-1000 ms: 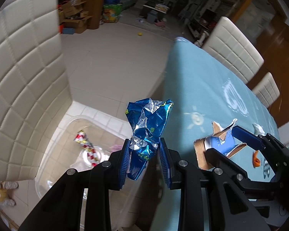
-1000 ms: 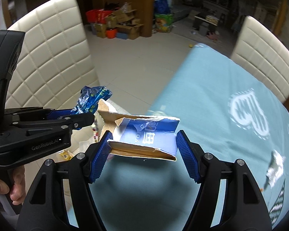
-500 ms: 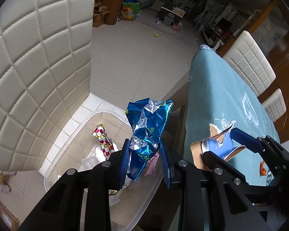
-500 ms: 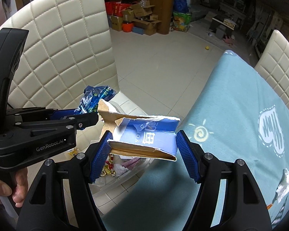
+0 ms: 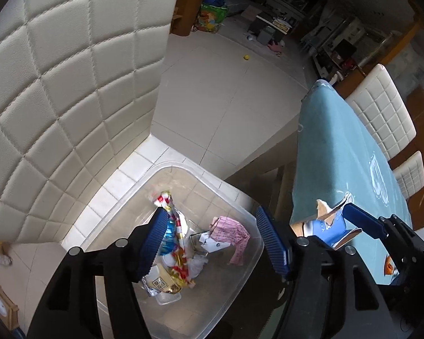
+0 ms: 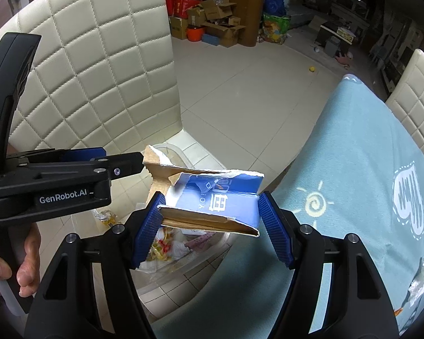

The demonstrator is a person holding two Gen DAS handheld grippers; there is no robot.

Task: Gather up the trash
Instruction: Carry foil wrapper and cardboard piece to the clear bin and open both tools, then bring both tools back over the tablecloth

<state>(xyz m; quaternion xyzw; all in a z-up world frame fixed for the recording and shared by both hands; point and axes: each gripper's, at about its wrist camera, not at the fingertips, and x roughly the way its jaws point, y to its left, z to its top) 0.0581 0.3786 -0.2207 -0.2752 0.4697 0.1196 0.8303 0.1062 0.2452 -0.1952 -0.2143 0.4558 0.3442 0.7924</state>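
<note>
The left gripper point(image 5: 212, 240) is opening its jaws above the clear plastic bin point(image 5: 240, 276), and nothing is pressed between the pads. The blue foil wrapper point(image 5: 166, 238) lies just beside the left pad, over the other trash in the bin. The right gripper point(image 6: 210, 226) holds the torn blue carton point(image 6: 220, 206) firmly between both pads, above the edge of the blue tablecloth point(image 6: 353, 155).
</note>
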